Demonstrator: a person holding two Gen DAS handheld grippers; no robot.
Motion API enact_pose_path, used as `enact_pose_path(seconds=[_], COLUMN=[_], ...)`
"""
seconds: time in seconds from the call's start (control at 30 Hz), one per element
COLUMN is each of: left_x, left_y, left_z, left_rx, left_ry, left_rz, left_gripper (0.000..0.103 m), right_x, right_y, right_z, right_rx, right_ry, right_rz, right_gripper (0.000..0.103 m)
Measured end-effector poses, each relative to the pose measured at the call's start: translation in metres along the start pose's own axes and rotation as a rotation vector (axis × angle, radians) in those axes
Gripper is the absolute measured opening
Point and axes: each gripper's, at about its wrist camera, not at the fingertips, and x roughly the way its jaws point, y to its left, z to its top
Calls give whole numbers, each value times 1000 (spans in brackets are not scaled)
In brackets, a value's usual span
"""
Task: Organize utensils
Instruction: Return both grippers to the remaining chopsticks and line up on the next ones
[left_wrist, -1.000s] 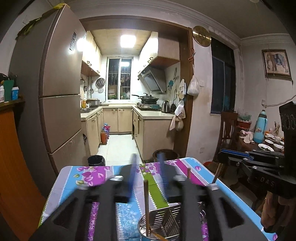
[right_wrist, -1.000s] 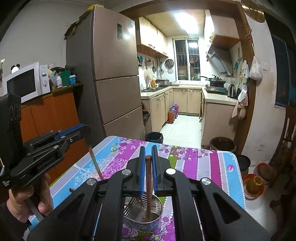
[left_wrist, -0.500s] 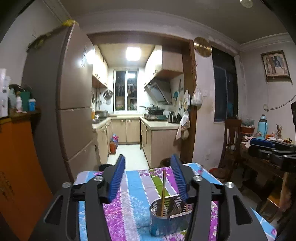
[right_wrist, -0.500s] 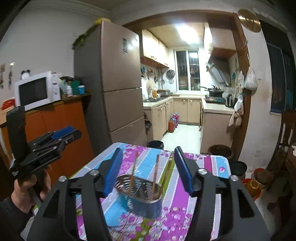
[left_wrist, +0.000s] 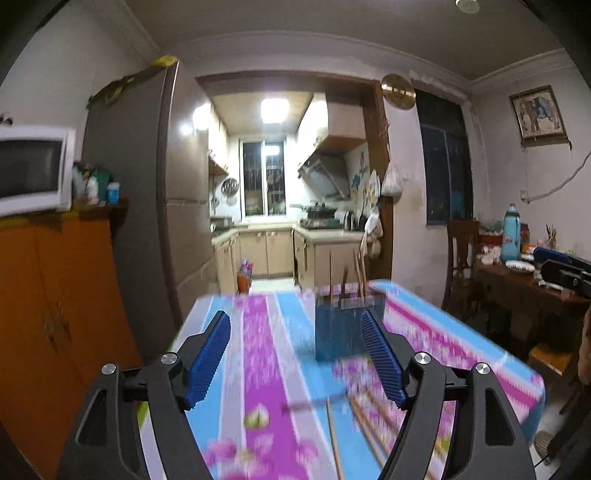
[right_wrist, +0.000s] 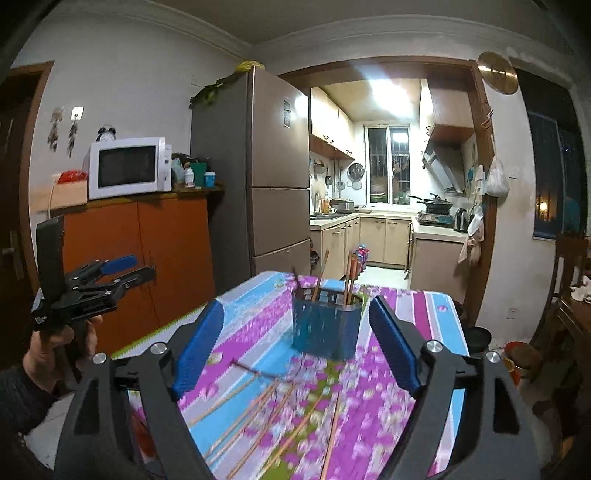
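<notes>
The loose chopsticks lie scattered on the near part of the table, crossing one another on its flowered cloth, with the metal holder standing farther back near the table's middle and a few sticks already upright in it. They look thin, stiff and very light, likely smooth enough to roll or slide under a pinch, so I would take one near its middle, across its width, picking a stick that lies clear of its neighbours. The right gripper has just been opening its jaws and they stand wide apart with nothing between them; the left gripper likewise, jaws just spread and empty. Motion blur smears the cloth and the sticks in both views, so their count and which lies on top cannot be told. The near ends run out of frame behind the gripper bodies, and the holder's inside is hidden.
</notes>
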Motion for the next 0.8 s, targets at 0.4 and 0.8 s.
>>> enact_pose_path(seconds=[0.4,0.8], left_x=[-5,18], left_y=[-77,-101], left_z=[-172,-191], left_rx=[32,71], left_ry=[315,347], left_rz=[-162,-167], left_gripper=[56,35], right_x=[-4,-8], right_y=[13,-1], right_z=[-125,-156], right_rx=[111,153], right_ry=[151,191], right_rz=[-85,-101], right_gripper=[70,66])
